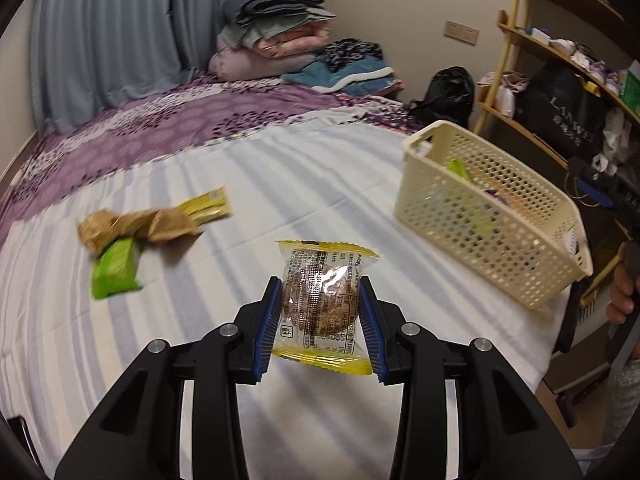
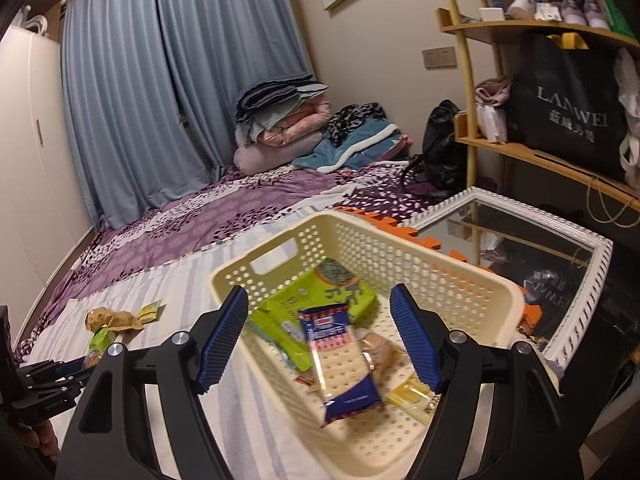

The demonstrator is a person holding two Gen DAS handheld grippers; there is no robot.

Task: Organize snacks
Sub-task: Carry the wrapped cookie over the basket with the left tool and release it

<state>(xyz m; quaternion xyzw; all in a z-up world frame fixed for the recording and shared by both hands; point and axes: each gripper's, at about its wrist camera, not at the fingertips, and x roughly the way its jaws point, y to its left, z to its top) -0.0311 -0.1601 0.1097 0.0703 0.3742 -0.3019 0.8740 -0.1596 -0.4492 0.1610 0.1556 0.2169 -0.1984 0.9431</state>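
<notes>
My left gripper (image 1: 320, 312) is shut on a clear yellow-edged cookie packet (image 1: 324, 304) and holds it above the striped sheet. The cream perforated basket (image 1: 496, 216) stands to its right. A brown wrapper (image 1: 140, 226), a green packet (image 1: 114, 268) and a yellow packet (image 1: 208, 206) lie to the left. My right gripper (image 2: 320, 336) is open and empty over the basket (image 2: 460, 276). In the basket lie a green packet (image 2: 316, 300), a blue-and-pink cracker pack (image 2: 340, 364), a bun (image 2: 382, 354) and a yellow packet (image 2: 412, 396).
The bed carries a purple patterned cover (image 1: 160, 128) and folded bedding (image 1: 280, 44) at the far end. A wooden shelf (image 2: 540, 156) with a black bag stands on the right. A white-framed mirror (image 2: 520, 248) lies beside the basket.
</notes>
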